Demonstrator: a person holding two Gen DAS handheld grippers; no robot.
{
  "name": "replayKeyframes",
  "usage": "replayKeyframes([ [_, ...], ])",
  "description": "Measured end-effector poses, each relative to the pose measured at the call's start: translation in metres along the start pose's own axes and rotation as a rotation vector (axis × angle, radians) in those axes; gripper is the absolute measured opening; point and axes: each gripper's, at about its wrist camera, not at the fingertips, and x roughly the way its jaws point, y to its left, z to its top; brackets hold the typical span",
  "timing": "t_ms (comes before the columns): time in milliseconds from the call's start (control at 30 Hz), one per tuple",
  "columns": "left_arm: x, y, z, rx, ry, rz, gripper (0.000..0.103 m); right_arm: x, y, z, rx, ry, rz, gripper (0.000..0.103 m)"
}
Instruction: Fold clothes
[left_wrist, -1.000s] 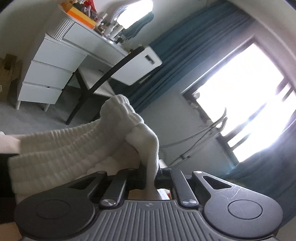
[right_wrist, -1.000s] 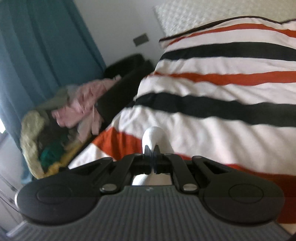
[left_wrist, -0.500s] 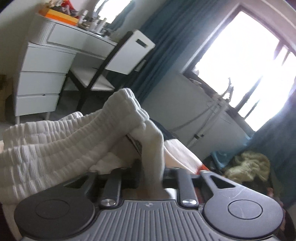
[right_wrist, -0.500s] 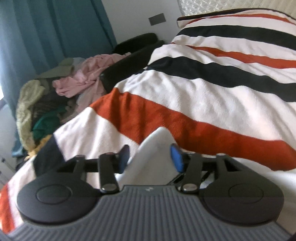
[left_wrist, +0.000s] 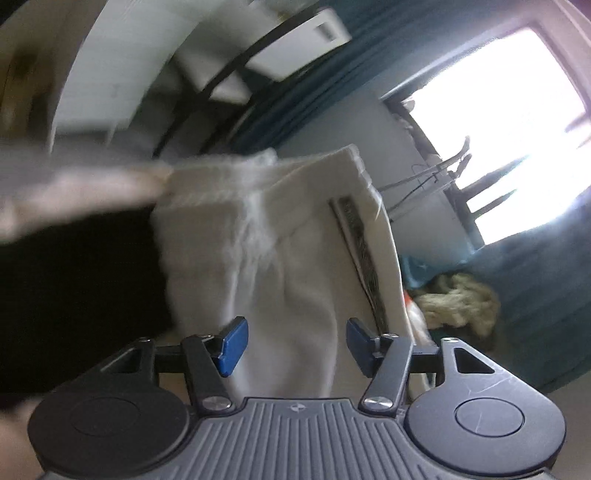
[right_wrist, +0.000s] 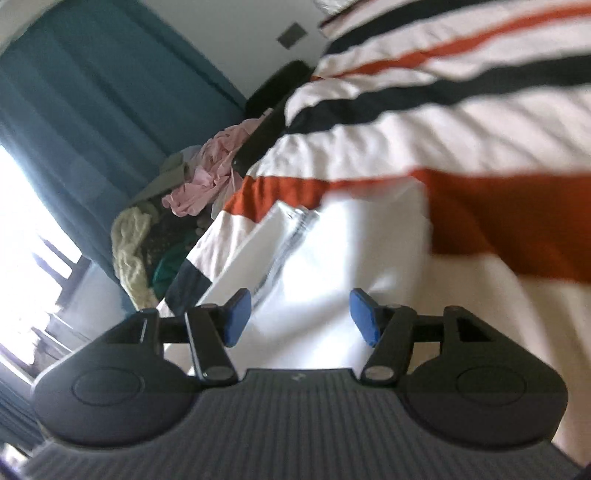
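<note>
**White garment released onto the striped bed**

The bed (right_wrist: 480, 140) carried a cover in broad bands of white, black and rust-orange, soft and faintly ribbed. Teal curtains (right_wrist: 92, 110) hung beside a bright window (left_wrist: 517, 92), and a white dresser (left_wrist: 110, 74) with a dark-framed chair (left_wrist: 258, 48) stood against the far wall, both blurred. Beside the bed sat a heap of loose clothes (right_wrist: 177, 206), pink, pale yellow and green, crumpled together; I could not tell what held them.

The white garment (right_wrist: 332, 266) lay on the cover, smooth and bright in the right wrist view, with a zip line along 1 edge. In the left wrist view it looked thicker, cream and fleecy (left_wrist: 288, 240).

The left gripper (left_wrist: 297, 345) had its blue-padded fingers (left_wrist: 232, 345) opening, the cloth between them but not pinched. The right gripper (right_wrist: 301, 317) was opening too, its fingers (right_wrist: 364, 317) apart over the fabric.
</note>
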Motion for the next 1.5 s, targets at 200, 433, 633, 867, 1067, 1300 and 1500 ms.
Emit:
replayKeyframes([
  [200,0.005,0.023,-0.013,-0.150,0.099,-0.043,0.063,0.002,-0.027,0.001,0.088,0.160,-0.016,0.058],
  [433,0.040,0.031,-0.009,-0.123,0.047,-0.025,0.057,0.023,-0.033,-0.004,0.084,0.170,0.042,0.058],
  [633,0.067,0.037,-0.006,-0.197,-0.022,-0.015,0.026,0.052,-0.026,-0.003,0.016,0.090,0.064,0.052],
  [867,0.039,0.025,-0.001,-0.126,-0.120,-0.074,0.010,0.047,-0.032,0.008,0.081,0.056,0.101,0.012],
  [1067,-0.011,0.014,0.004,-0.040,-0.218,-0.133,0.002,0.013,-0.038,0.016,0.138,0.060,0.124,0.012],
  [1300,-0.037,0.036,0.003,-0.039,-0.171,-0.107,0.002,-0.035,-0.039,0.026,0.107,0.089,0.100,0.012],
  [1500,-0.023,0.067,0.012,-0.082,-0.034,-0.007,0.038,-0.048,-0.049,0.024,0.113,0.125,0.076,0.012],
])
